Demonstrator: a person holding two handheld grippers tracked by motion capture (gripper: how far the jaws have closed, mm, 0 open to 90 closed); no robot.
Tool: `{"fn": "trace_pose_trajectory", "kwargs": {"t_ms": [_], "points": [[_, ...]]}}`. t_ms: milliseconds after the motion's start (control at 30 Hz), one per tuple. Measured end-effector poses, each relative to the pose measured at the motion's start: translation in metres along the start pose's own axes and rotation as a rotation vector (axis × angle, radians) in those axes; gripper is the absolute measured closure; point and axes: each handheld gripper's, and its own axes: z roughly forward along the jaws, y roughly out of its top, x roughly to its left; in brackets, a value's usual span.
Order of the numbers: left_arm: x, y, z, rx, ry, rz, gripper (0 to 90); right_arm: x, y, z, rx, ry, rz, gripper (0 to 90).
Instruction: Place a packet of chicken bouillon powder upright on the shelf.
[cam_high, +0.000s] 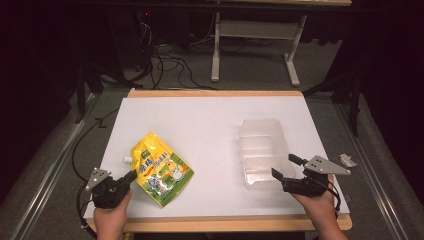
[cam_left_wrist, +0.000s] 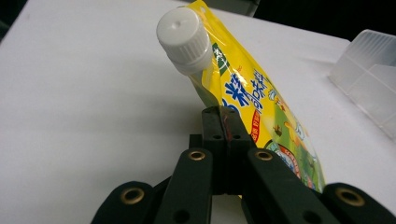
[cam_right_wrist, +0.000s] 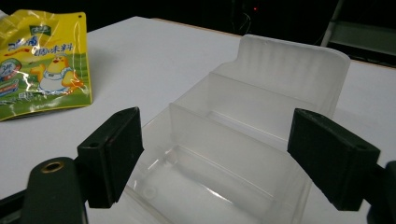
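A yellow spouted pouch (cam_high: 161, 171) with a white cap (cam_left_wrist: 183, 38) lies on the white table top (cam_high: 210, 125), left of centre. My left gripper (cam_high: 132, 175) sits at the pouch's near-left edge; in the left gripper view its jaws (cam_left_wrist: 223, 115) are pressed together on that edge, just below the cap. A clear plastic tray with dividers (cam_high: 260, 150) stands to the right. My right gripper (cam_high: 283, 166) is open at the tray's near end, and in the right gripper view (cam_right_wrist: 219, 149) its two pads stand wide on either side of the tray (cam_right_wrist: 243, 121).
A small crumpled white scrap (cam_high: 347, 160) lies by the table's right edge. The table's wooden rim (cam_high: 215, 222) runs along the front. Cables (cam_high: 165, 62) and a white desk frame (cam_high: 257, 35) are on the floor behind.
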Motion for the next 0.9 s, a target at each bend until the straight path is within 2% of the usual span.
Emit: {"fn": "trace_pose_trajectory", "kwargs": {"t_ms": [367, 600, 700, 800, 900], "points": [[-0.038, 0.007, -0.016, -0.123, -0.01, 0.135, 90.0, 0.001, 0.0, 0.001, 0.0, -0.006, -0.004, 18.5], [-0.056, 0.008, -0.021, -0.169, -0.018, 0.195, 90.0, 0.002, -0.001, 0.001, 0.003, -0.008, -0.005, 18.5], [-0.063, 0.009, -0.023, -0.184, -0.037, 0.215, 90.0, 0.002, -0.001, 0.001, 0.003, -0.008, -0.006, 18.6], [-0.072, 0.01, -0.024, -0.197, -0.046, 0.256, 90.0, 0.002, -0.001, 0.001, 0.005, -0.01, -0.001, 18.7], [-0.081, 0.011, -0.023, -0.212, -0.072, 0.281, 90.0, 0.002, -0.001, 0.001, 0.006, -0.01, -0.001, 18.8]]}}
